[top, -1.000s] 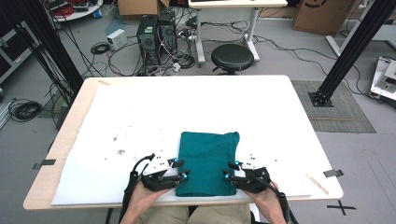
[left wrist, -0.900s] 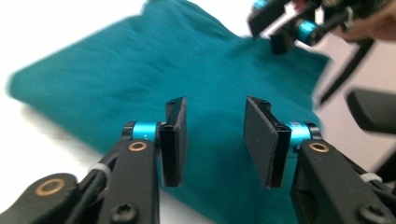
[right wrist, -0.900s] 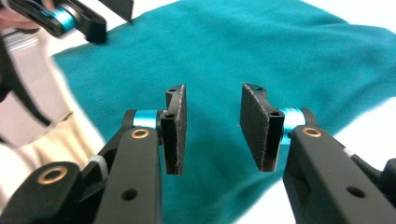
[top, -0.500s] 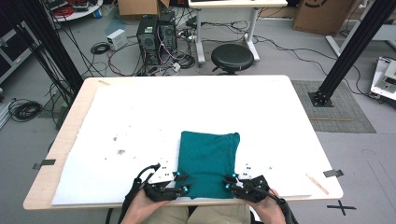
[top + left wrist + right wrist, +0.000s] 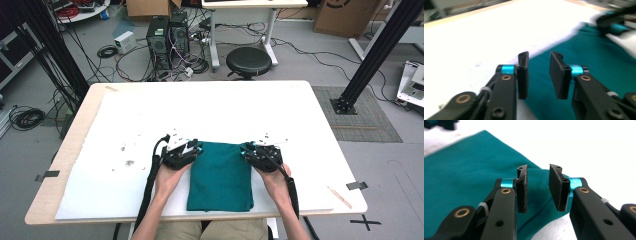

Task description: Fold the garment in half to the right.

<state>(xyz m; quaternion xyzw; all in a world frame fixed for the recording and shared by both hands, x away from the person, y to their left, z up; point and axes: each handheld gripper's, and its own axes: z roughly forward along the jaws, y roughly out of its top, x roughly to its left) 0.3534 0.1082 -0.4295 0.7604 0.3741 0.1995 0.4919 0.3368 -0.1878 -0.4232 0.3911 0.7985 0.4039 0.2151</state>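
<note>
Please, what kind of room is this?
Probably a lab or workshop: computer towers with loose cables stand on the floor, black metal frame posts surround the table, and cardboard boxes sit behind.

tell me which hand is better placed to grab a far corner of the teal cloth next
Right, by a small margin. The right tool has the teal cloth's far corner lying just past its open jaws. The left tool straddles the cloth's side edge, its corner less squarely lined up. Neither grips fabric yet.
</note>
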